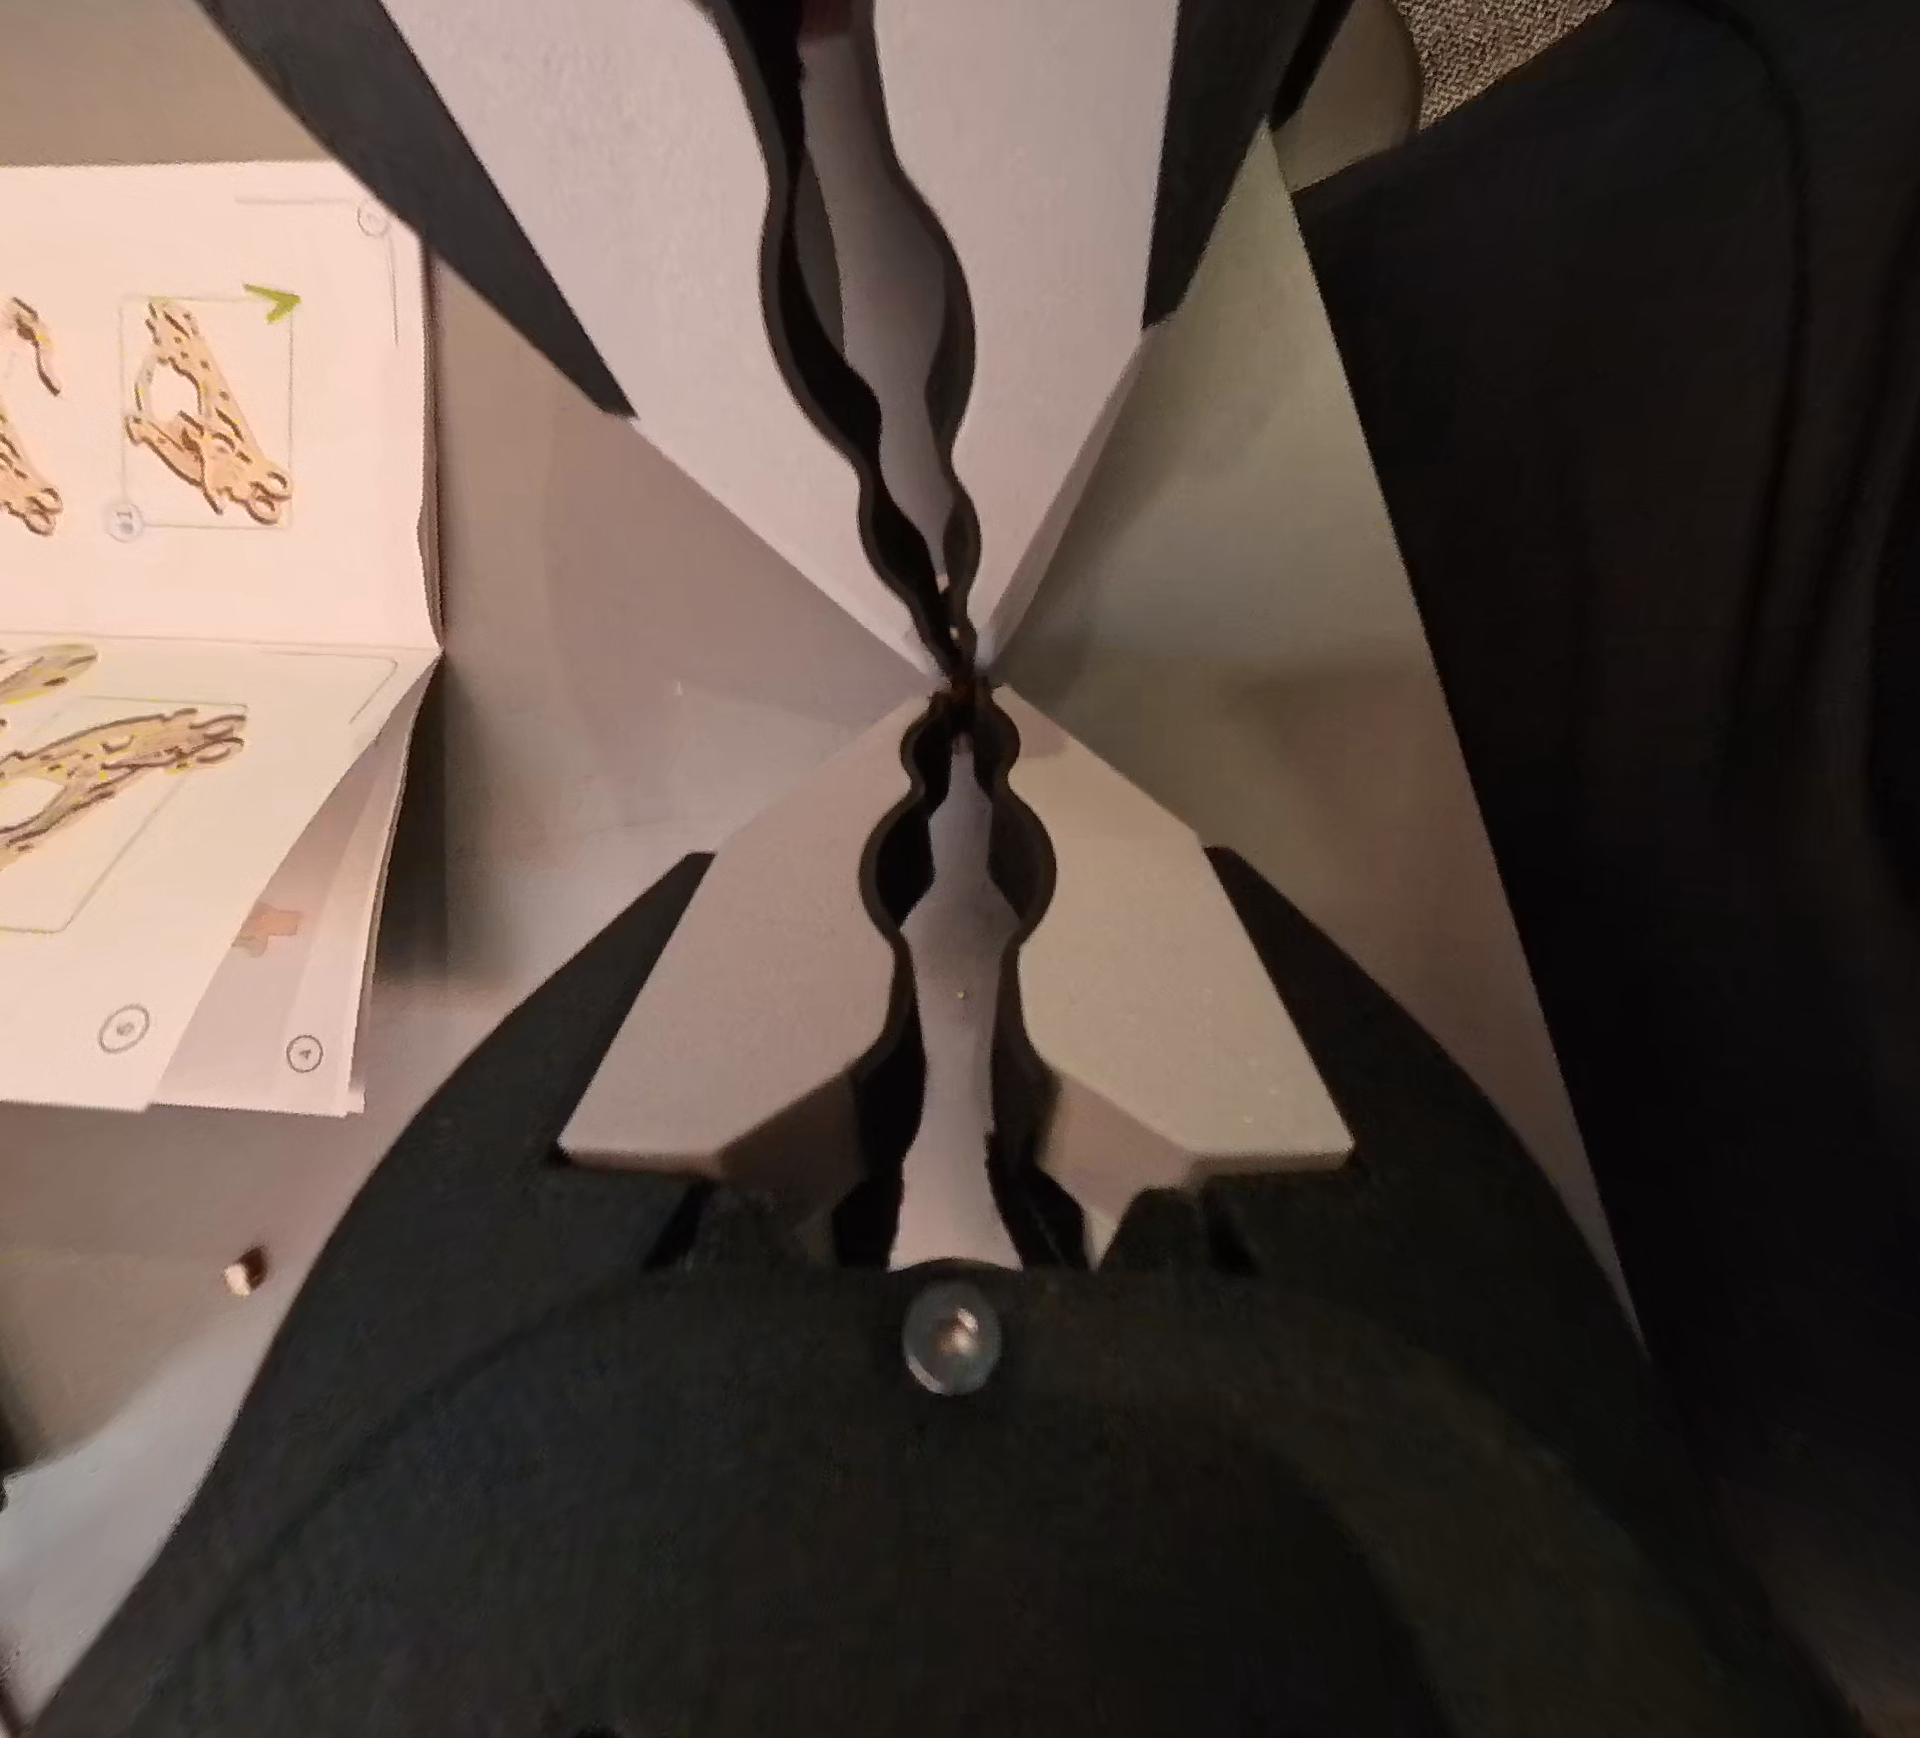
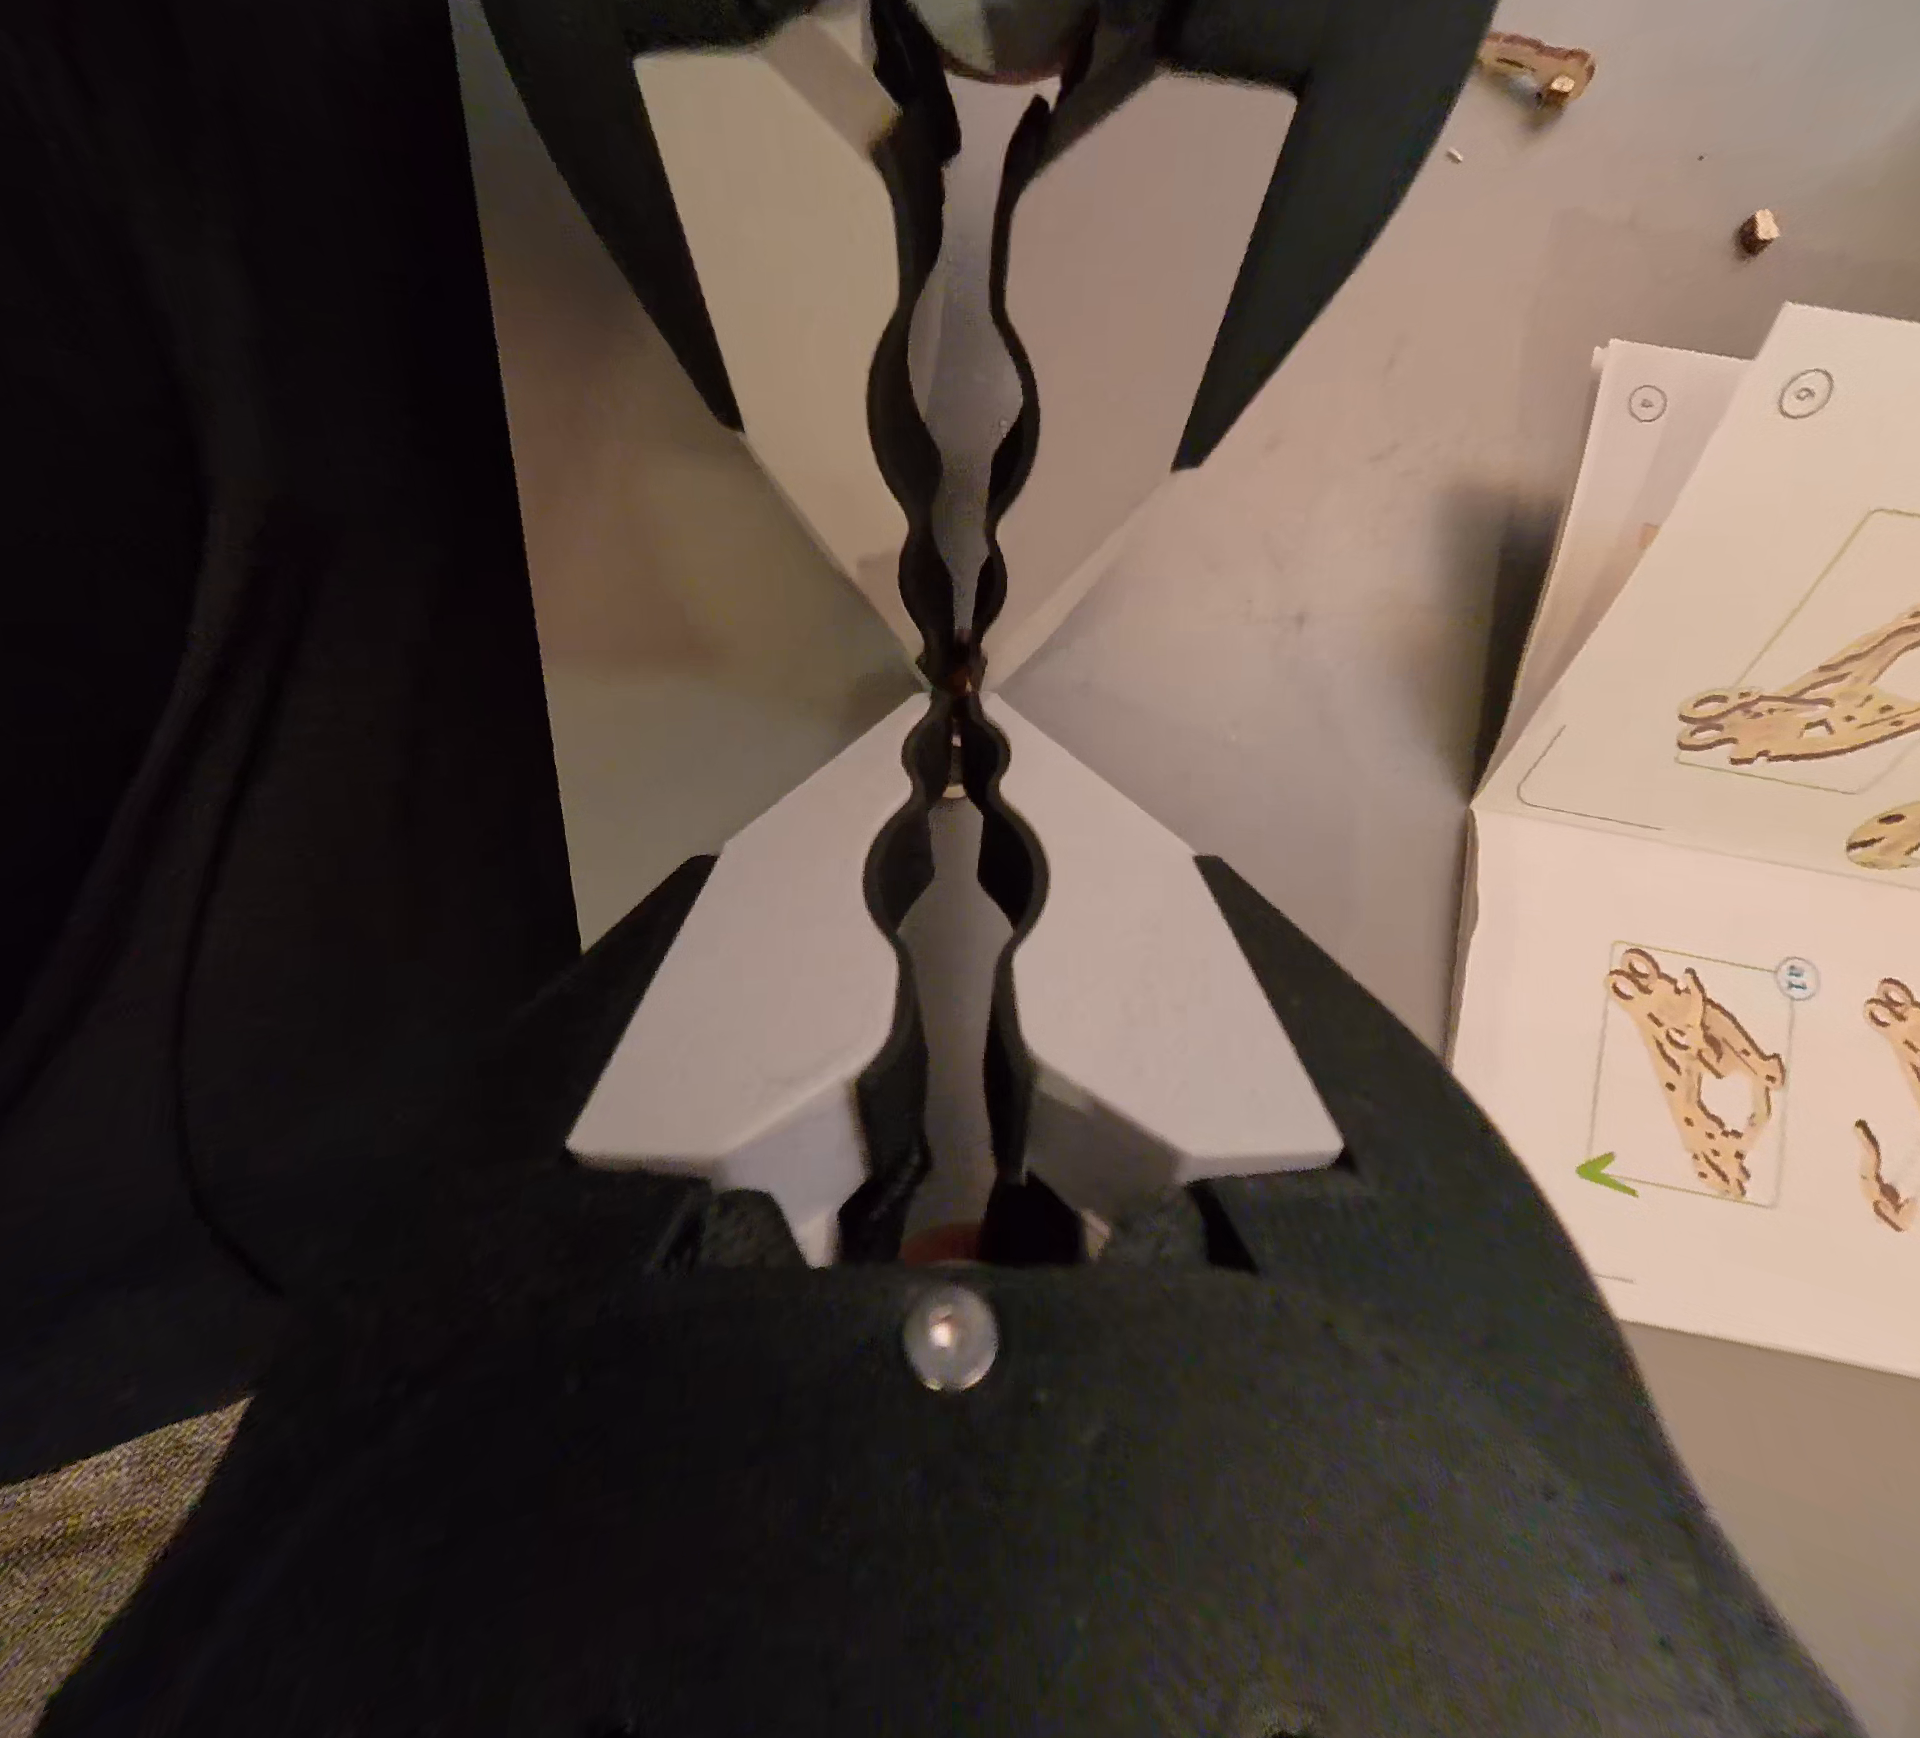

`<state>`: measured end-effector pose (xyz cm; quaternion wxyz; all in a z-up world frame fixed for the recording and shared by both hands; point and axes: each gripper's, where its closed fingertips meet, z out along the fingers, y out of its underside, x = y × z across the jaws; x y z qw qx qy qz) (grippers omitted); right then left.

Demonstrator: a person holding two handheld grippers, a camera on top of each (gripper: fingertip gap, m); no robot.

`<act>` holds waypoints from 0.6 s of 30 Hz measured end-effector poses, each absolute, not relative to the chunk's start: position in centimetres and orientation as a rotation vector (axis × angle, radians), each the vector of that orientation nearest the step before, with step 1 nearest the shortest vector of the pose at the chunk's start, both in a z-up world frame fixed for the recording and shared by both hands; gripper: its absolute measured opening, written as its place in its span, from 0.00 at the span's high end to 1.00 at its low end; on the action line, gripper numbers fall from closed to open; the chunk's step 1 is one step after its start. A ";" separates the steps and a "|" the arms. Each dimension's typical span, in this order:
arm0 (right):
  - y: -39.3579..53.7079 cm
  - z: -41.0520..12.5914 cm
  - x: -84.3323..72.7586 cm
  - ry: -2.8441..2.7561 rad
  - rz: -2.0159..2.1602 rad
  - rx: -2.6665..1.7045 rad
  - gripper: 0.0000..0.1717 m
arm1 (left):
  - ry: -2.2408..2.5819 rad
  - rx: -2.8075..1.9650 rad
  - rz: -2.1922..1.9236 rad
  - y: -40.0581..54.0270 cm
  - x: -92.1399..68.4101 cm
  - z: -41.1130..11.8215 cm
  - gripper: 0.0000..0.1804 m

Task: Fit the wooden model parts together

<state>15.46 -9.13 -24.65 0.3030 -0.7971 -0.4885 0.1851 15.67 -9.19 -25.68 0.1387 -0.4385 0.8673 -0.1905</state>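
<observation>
You held your left tongs (image 1: pixel 956 701) and right tongs (image 2: pixel 961 701) tip to tip near the counter (image 2: pixel 1247 649) edge. Both were closed on a tiny brown wooden part (image 2: pixel 964 676) pinched where the tips met. More wooden bits (image 2: pixel 1538 78) lay at the far side, beside the paper booklet (image 2: pixel 1662 857).

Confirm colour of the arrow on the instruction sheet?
Green arrow on the white instruction sheet; right wrist view shows it best.
</observation>
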 end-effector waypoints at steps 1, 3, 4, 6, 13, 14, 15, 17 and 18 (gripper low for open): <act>-9.1 -24.7 15.5 -1.294 0.496 -2.113 1.00 | 2.493 -1.280 -0.573 -9.2 15.7 -25.7 0.99; -9.2 -24.6 15.5 -1.275 0.507 -2.112 1.00 | 2.489 -1.283 -0.588 -9.2 15.7 -25.7 0.99; -9.1 -24.6 15.5 -1.268 0.507 -2.114 1.00 | 2.493 -1.281 -0.583 -9.2 15.7 -25.7 0.99; -9.2 -24.6 15.5 -1.234 0.531 -2.112 1.00 | 2.489 -1.283 -0.588 -9.2 15.8 -25.6 0.99; -9.2 -24.5 15.8 -1.131 0.575 -2.103 1.00 | 2.474 -1.280 -0.609 -9.3 16.0 -25.5 0.99; -9.2 -24.5 15.8 -1.127 0.574 -2.104 1.00 | 2.480 -1.276 -0.603 -9.3 16.0 -25.5 0.99; -9.2 -24.5 15.8 -1.116 0.582 -2.106 1.00 | 2.487 -1.270 -0.595 -9.3 16.0 -25.5 0.99; -9.3 -24.5 15.9 -1.096 0.600 -2.109 1.00 | 2.495 -1.268 -0.589 -9.4 16.1 -25.5 0.99; -9.3 -24.5 15.9 -1.082 0.612 -2.112 1.00 | 2.502 -1.264 -0.582 -9.4 16.1 -25.5 0.99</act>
